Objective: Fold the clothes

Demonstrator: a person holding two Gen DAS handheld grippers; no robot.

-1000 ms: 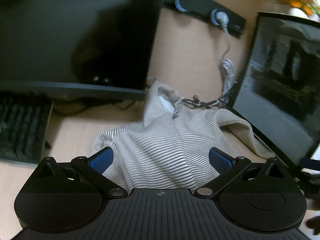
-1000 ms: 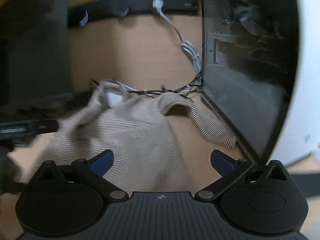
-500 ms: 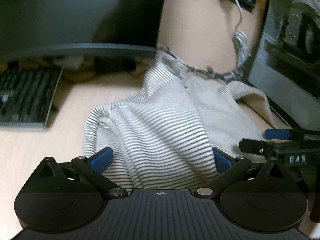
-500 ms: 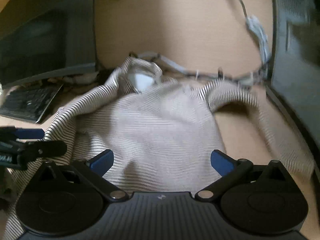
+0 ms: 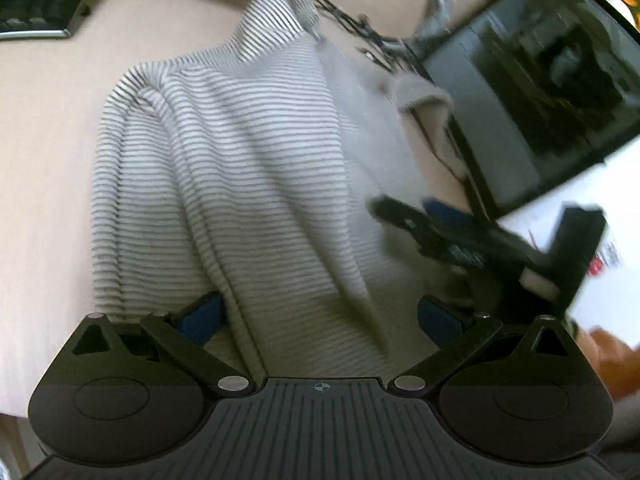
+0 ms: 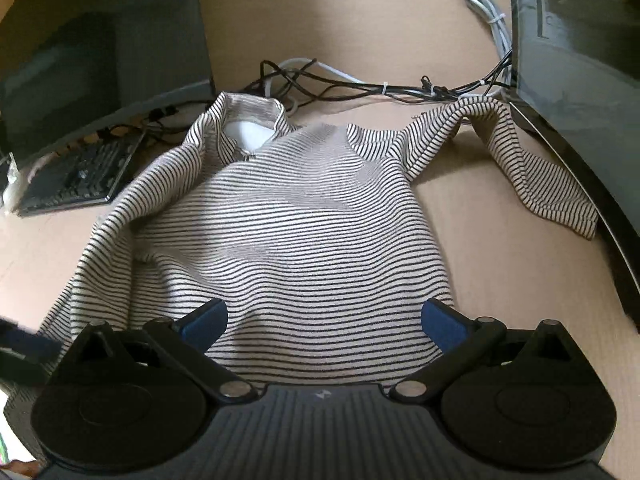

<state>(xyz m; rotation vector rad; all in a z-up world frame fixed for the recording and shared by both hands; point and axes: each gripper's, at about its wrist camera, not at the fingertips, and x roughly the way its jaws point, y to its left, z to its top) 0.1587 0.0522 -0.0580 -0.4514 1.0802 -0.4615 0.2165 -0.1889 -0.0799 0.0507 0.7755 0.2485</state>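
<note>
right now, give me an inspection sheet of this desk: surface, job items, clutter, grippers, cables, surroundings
Surface: light wooden desk, bare around the garment.
Job's things: one striped top lying spread but rumpled, collar toward the back; one sleeve trails off beside the glass-sided case.
Clutter: nothing seen loose on the desk.
Grippers: left gripper open, low over the hem; right gripper open, low over the hem; neither is closed on the cloth.
Cables: dark tangled cables behind the collar; a white bundled cord by the case.
Surroundings: dark monitor and keyboard at the back on one side.
</note>
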